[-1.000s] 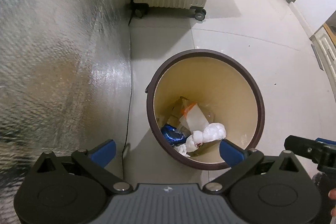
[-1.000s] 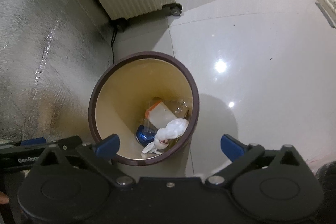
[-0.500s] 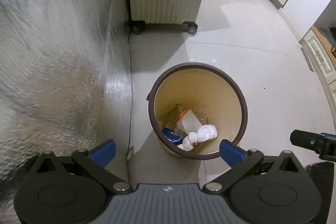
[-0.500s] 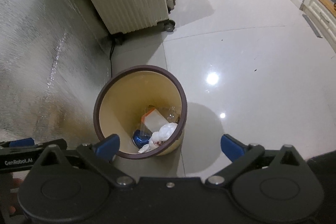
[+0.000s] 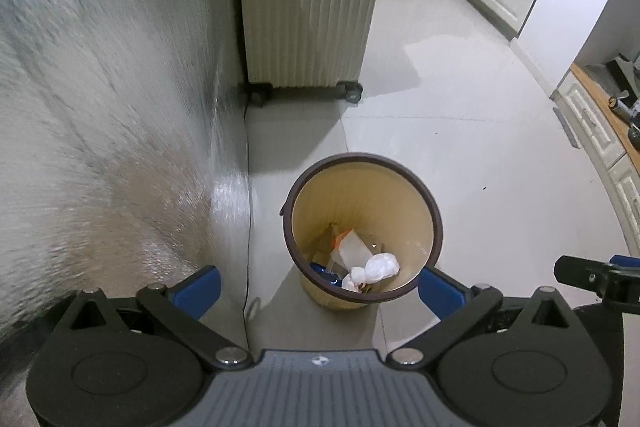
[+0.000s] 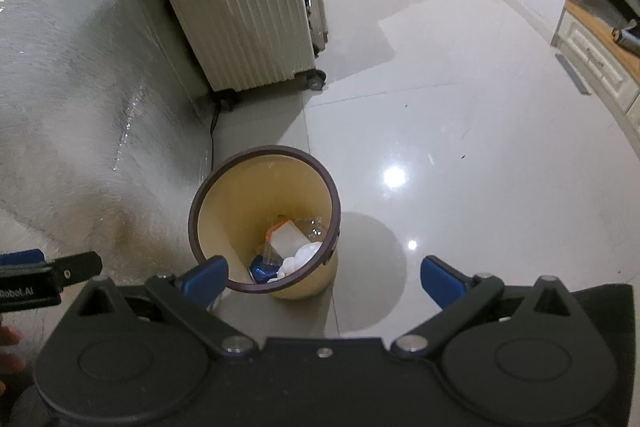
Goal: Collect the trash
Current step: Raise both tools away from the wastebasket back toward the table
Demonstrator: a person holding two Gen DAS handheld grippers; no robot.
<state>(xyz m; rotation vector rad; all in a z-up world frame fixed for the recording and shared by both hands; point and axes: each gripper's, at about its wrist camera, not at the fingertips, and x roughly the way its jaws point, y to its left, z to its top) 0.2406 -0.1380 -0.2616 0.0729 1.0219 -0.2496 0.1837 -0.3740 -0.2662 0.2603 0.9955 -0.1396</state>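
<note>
Trash bin on the floor, upright, mouth facing up — both grippers empty above it.

Left wrist view: left gripper (image 5: 316,285) jaws spread wide, holding nothing; bin (image 5: 434,227) holds white crumpled tissue (image 5: 382,266), a clear packet (image 5: 352,247), blue wrapper (image 5: 320,270).
Right wrist view: right gripper (image 6: 323,277) jaws likewise wide and empty; bin (image 6: 236,207) beside the suitcase (image 6: 248,27).

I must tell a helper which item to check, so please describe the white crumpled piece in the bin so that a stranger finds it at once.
In front of the cream ribbed suitcase stands a beige waste bin with a dark brown rim. At its bottom, on the near side, lies the crumpled white tissue. It alone is white and lumpy; beside it lie a shiny blue wrapper and a clear orange-edged packet.
</note>
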